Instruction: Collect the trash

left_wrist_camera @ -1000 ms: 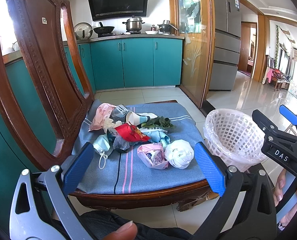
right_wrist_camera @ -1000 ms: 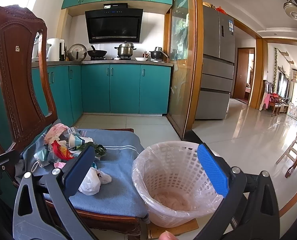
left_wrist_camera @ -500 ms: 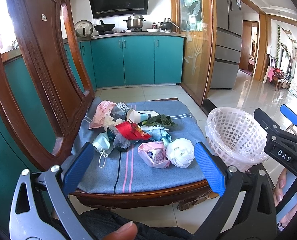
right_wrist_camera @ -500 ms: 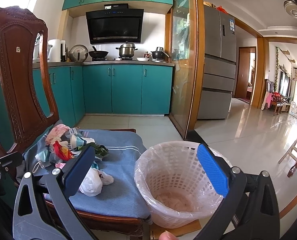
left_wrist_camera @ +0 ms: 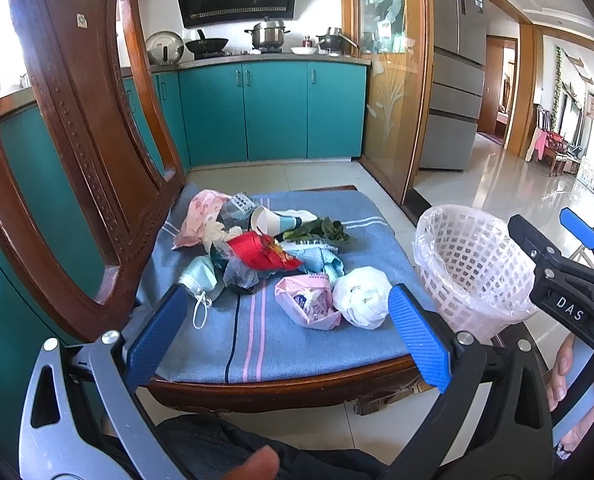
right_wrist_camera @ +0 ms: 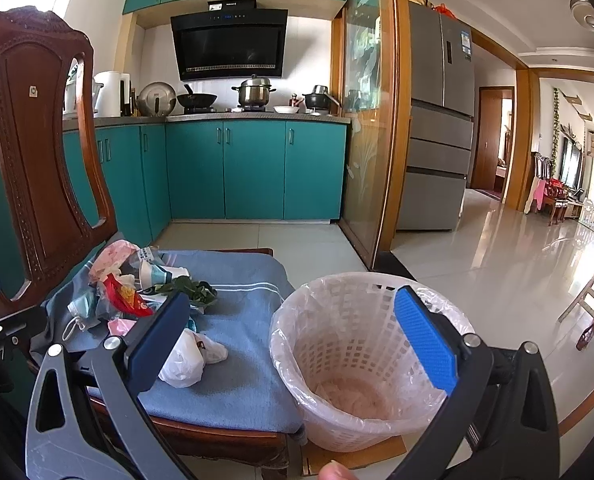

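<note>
A heap of trash lies on the blue cushion (left_wrist_camera: pixel 297 344) of a wooden chair: a white plastic bag (left_wrist_camera: pixel 363 296), a pink bag (left_wrist_camera: pixel 309 306), a red wrapper (left_wrist_camera: pixel 261 256), a pale face mask (left_wrist_camera: pixel 199 278), a paper cup (left_wrist_camera: pixel 269 220) and green leaves (left_wrist_camera: pixel 321 230). My left gripper (left_wrist_camera: pixel 285 328) is open, held just short of the cushion's front edge. A white mesh bin (right_wrist_camera: pixel 361 356) lined with clear plastic stands right of the chair. My right gripper (right_wrist_camera: pixel 293 340) is open above the bin's near rim, nothing between its fingers. It also shows from the side as the right gripper (left_wrist_camera: pixel 569 240).
The carved chair back (left_wrist_camera: pixel 77 128) rises at the left. Teal kitchen cabinets (left_wrist_camera: pixel 273 112) and a steel fridge (right_wrist_camera: pixel 437 120) stand behind. Glossy tiled floor (right_wrist_camera: pixel 497 272) opens to the right, with a wooden chair (right_wrist_camera: pixel 593 304) at the far right. A hand (left_wrist_camera: pixel 577 376) holds the right gripper's handle.
Both views have risen and tilted slightly; the trash heap and the bin sit a little lower in frame. Both grippers stay open and nothing has been picked up.
</note>
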A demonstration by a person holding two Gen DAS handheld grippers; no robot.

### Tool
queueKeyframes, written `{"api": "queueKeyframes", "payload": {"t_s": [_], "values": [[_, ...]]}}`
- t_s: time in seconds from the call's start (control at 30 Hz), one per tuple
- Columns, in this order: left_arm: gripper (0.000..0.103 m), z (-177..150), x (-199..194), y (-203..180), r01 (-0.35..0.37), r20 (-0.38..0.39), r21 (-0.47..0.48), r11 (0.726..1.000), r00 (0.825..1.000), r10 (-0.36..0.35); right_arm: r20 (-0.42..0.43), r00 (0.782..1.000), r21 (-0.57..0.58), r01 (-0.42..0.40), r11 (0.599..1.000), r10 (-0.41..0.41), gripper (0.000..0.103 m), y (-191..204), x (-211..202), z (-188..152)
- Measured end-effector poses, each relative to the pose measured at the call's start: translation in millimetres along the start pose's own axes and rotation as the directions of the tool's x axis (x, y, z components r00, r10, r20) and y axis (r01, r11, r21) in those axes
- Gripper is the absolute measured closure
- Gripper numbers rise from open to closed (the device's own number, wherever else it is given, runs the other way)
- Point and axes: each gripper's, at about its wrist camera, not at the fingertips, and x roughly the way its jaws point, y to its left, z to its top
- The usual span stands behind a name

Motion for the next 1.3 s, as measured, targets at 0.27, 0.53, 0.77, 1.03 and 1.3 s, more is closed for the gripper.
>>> {"api": "queueKeyframes", "payload": {"t_s": [0.27,0.53,0.77,1.03,1.3], "values": [[0.003,-4,15,15,-0.059,-0.051,-0.043,0.997,0.997,0.056,-0.052,0.999,0.016,-0.015,1.0,0.015,0.003,-3,16,-5],[0.003,-7,26,29,-0.113,-0.057,-0.068,0.991,0.992,0.109,-0.075,0.997,-0.004,-0.005,1.0,0.005,0.003,7,32,-10],[0.003,-9,35,36,-0.116,-0.068,-0.085,0.99,0.992,0.11,-0.096,0.995,-0.059,-0.006,0.998,0.0,0.003,22,46,-10],[0.003,-12,45,47,-0.104,-0.102,-0.118,0.988,0.991,0.092,-0.125,0.99,-0.085,-0.081,0.993,0.07,0.003,35,55,-10],[0.003,-18,52,69,-0.108,-0.156,-0.166,0.98,0.984,0.082,-0.19,0.968,-0.055,-0.176,0.983,0.163,0.015,44,77,-1]]}}
